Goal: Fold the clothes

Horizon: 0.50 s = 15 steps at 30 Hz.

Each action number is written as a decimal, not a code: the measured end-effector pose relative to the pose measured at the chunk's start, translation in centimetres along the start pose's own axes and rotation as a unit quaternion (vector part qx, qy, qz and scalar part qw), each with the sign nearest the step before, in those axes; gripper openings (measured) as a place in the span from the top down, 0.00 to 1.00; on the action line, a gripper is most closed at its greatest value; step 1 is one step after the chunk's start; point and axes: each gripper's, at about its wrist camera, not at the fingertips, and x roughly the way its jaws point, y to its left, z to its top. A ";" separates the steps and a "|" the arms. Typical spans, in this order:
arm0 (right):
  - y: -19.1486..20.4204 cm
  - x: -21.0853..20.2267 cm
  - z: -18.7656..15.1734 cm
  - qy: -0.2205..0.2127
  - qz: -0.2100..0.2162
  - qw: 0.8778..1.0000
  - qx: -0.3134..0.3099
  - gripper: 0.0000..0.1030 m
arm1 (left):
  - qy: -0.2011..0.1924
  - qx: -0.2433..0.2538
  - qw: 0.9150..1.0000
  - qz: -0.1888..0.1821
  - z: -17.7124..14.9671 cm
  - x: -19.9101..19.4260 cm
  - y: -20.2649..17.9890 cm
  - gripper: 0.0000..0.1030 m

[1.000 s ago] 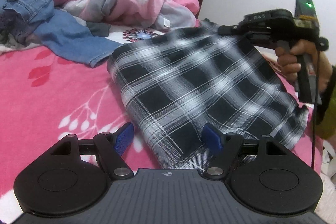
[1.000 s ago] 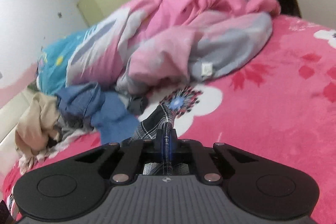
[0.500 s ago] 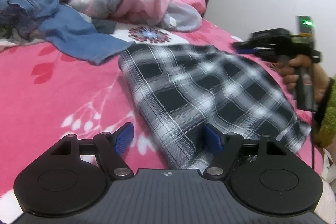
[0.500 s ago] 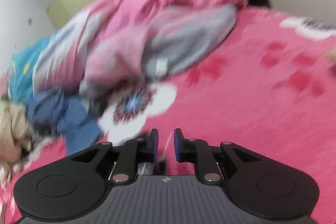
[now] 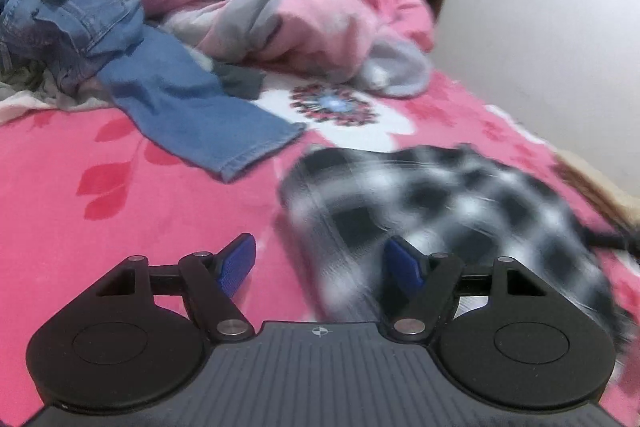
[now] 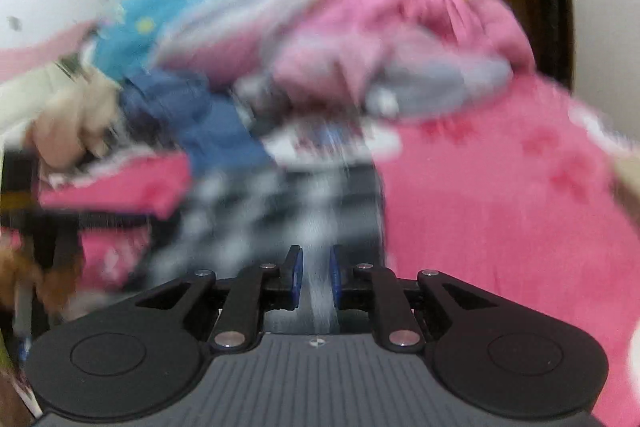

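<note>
A black-and-white plaid garment (image 5: 440, 199) lies folded on the pink flowered bed sheet (image 5: 120, 207), blurred by motion. My left gripper (image 5: 320, 265) hovers low at its near left edge, jaws wide open; the cloth's edge lies between the blue fingers (image 5: 402, 267) without being pinched. In the right wrist view the plaid garment (image 6: 260, 211) spreads just ahead of my right gripper (image 6: 315, 275). Its pads stand a narrow gap apart, with only blurred cloth seen beyond them and nothing pressed between them.
Blue jeans (image 5: 192, 111) sprawl at the back left, next to a heaped pink and grey quilt (image 5: 280, 11). A beige garment (image 6: 68, 131) lies far left. A white wall (image 5: 540, 27) borders the bed on the right.
The right gripper let go of the plaid corner it pinched, drew back and left the left wrist view. The plaid now lies flat. Both views shifted sideways.
</note>
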 end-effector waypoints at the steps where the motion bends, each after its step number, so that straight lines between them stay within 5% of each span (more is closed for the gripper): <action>1: -0.1 0.5 -0.9 0.007 -0.004 1.000 0.005 0.86 | 0.009 -0.010 1.000 -0.001 0.2 0.8 0.5 0.28; 8: 1.0 -1.8 -0.3 -0.039 0.016 0.999 0.019 0.86 | 0.021 -0.079 0.995 -0.053 1.1 1.4 3.1 0.28; 15: 0.8 -0.7 -2.7 -0.042 0.010 0.999 0.032 0.87 | 0.049 -0.185 0.974 -0.118 2.4 4.2 5.7 0.45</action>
